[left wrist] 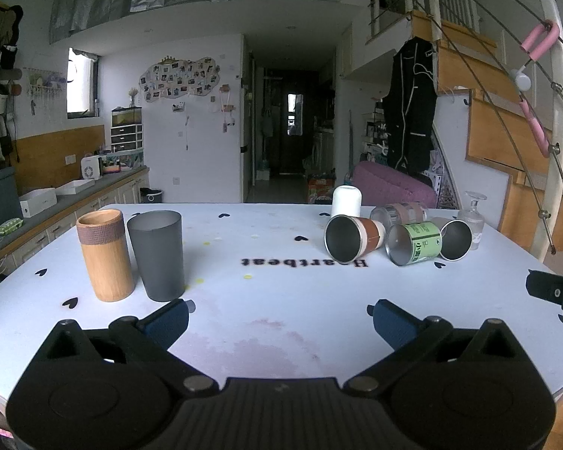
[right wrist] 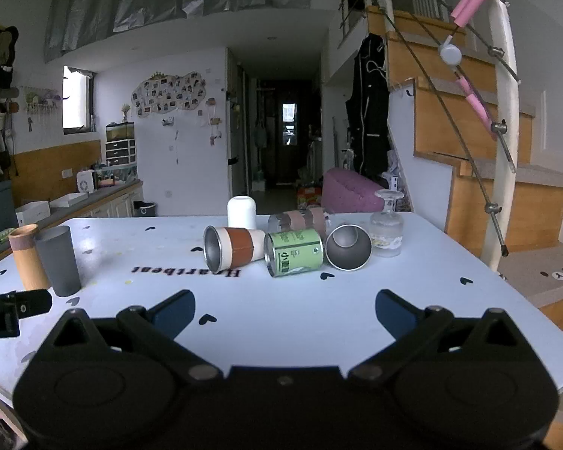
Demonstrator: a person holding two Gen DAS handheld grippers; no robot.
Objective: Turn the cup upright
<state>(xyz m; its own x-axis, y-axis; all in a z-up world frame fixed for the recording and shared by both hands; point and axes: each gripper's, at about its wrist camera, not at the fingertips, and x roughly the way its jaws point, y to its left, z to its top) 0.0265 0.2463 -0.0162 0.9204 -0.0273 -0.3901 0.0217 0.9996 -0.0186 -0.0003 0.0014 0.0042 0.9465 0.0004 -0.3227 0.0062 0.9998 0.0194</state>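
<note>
Several cups lie on their sides at the table's far right: a brown-banded steel cup (left wrist: 353, 237) (right wrist: 233, 249), a green-labelled can cup (left wrist: 414, 242) (right wrist: 294, 252), a steel cup (left wrist: 455, 239) (right wrist: 348, 246) and a clear taped cup (left wrist: 398, 213) (right wrist: 300, 219). A white cup (left wrist: 346, 201) (right wrist: 241, 211) and a glass (left wrist: 473, 214) (right wrist: 387, 228) stand upside down. A bamboo cup (left wrist: 105, 257) (right wrist: 28, 258) and a grey cup (left wrist: 157, 255) (right wrist: 59, 260) stand upright at the left. My left gripper (left wrist: 279, 317) and right gripper (right wrist: 285, 309) are open and empty, short of the cups.
The white table (left wrist: 281, 300) (right wrist: 244, 300) has heart marks and the word "Heartbeat". A kitchen counter (left wrist: 75, 195) runs along the left. A wooden staircase with a railing (right wrist: 499, 172) stands at the right. The right gripper's edge shows in the left wrist view (left wrist: 559, 296).
</note>
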